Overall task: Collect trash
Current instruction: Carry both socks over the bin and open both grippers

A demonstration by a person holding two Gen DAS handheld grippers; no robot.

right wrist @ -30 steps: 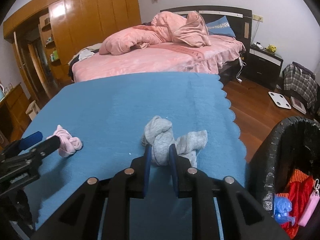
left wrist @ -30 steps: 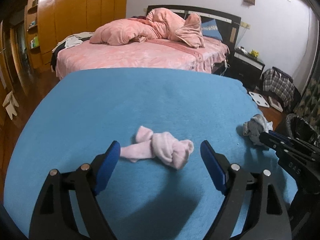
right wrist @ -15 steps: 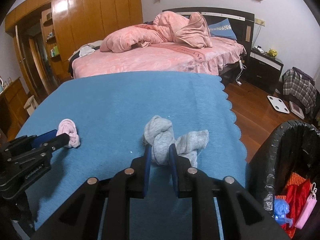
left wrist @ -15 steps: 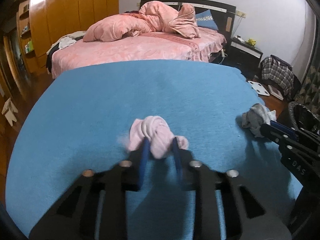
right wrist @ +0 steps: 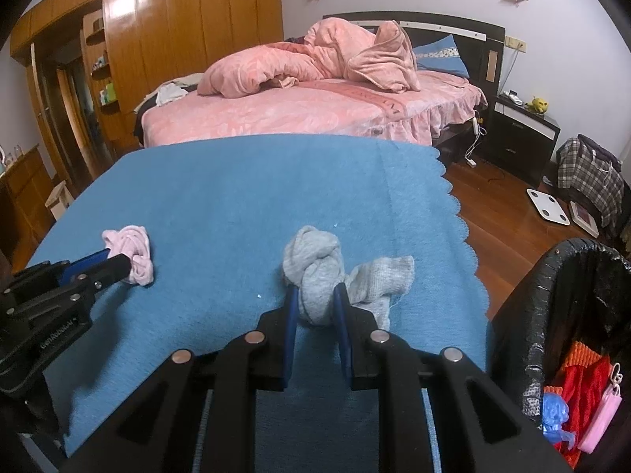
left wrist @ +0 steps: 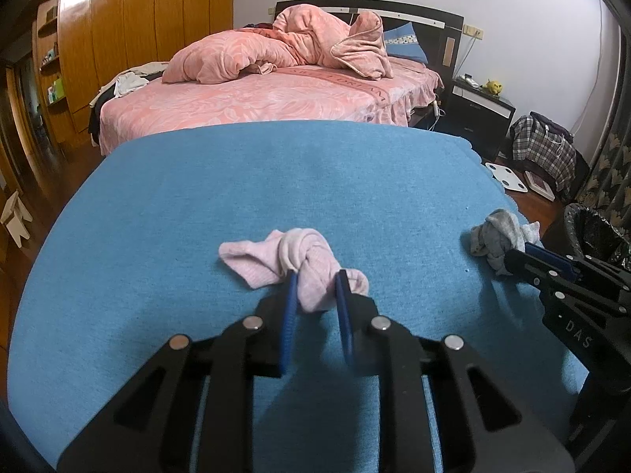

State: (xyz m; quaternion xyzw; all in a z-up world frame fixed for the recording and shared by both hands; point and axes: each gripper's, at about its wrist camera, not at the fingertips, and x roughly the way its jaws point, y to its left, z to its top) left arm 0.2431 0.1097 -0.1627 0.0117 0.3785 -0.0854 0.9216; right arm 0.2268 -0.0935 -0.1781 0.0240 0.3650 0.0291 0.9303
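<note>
- The letters "DAS" are readable on the right gripper's body; the print on the left gripper is too blurred to make out.
- A blue cloth covers the worktop; beyond it stands a pink bed, with wooden wardrobes at the left.
- The left gripper's fingers clamp a knotted pink sock mid-worktop.
- The right gripper's fingers clamp a knotted grey sock near the worktop's scalloped edge, beside a black trash bin.
</note>
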